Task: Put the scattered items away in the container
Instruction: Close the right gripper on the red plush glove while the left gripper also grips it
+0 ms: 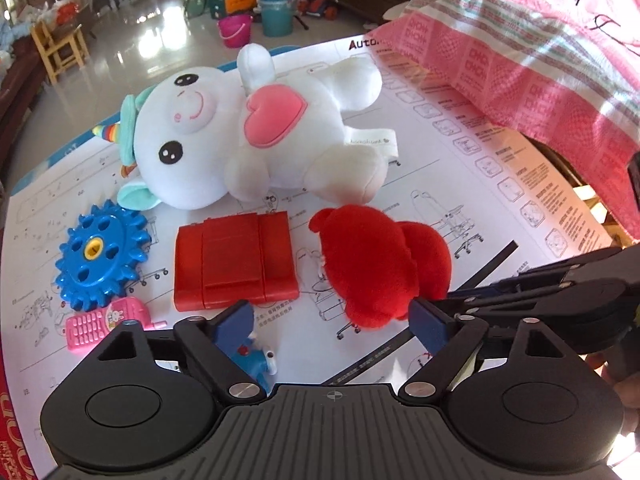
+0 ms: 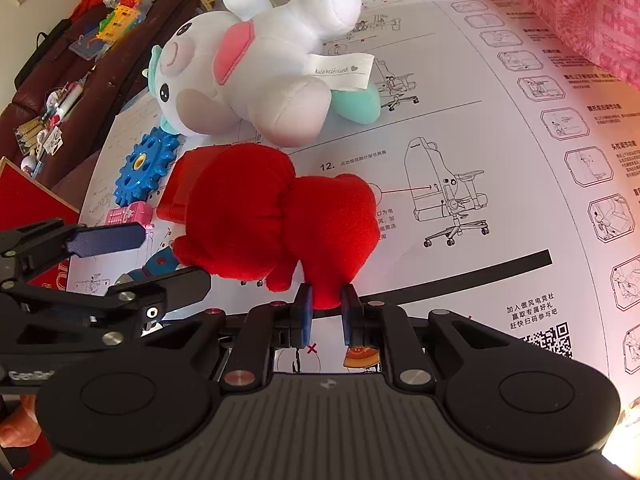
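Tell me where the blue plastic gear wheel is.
In the left wrist view, the blue plastic gear wheel lies at left on the printed paper sheet, beside the red plastic case, above the pink toy phone.

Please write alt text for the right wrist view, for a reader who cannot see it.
The right gripper is shut on the near edge of a red plush toy lying on a printed chair-assembly sheet. Behind it lie a white plush unicorn, a blue toy gear and a pink toy phone; the open left gripper enters from the left.
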Available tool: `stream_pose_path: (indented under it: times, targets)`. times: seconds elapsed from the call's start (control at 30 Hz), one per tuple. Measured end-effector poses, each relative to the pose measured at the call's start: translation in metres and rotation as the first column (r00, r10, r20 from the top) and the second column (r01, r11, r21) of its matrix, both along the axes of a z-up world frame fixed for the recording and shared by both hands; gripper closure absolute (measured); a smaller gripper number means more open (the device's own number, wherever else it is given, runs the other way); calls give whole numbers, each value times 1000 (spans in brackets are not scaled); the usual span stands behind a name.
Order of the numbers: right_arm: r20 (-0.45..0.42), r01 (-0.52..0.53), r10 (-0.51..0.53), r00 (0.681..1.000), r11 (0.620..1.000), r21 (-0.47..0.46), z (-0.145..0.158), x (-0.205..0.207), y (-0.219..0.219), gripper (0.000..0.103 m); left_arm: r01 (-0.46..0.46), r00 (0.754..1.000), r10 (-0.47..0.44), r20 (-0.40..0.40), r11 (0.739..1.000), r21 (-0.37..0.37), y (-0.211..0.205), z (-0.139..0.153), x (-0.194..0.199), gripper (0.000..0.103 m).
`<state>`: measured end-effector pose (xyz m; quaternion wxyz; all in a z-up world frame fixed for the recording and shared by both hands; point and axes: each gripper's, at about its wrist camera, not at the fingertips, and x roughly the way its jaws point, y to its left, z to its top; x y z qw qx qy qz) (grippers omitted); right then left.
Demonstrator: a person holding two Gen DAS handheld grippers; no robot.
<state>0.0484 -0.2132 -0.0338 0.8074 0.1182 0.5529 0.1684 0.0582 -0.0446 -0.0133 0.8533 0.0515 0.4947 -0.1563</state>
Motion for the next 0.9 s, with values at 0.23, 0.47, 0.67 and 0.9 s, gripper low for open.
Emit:
stream_pose_path:
  times: [0.23,0.47,0.67,0.9]
  targets:
    - [0,1,-1,1000,1000,16,-2,-5,-3,86,-93,994,88,-71,993,-76,-5,2,27,10]
    - [8,-12,12,1000,1000,19,-3,-7,-1,86,-60,988,61,-141,998,6,-27,-24,47,37]
    - [74,5,-4,997,1000,-13,-1,-9,-1,37,-22,987,23,-162,1000,5,-34,-23,46,50]
    - [109,-22,30,994,997,-69,-5,-1,15,69,-28,982,27,-185,1000,1,-32,-24,53,38]
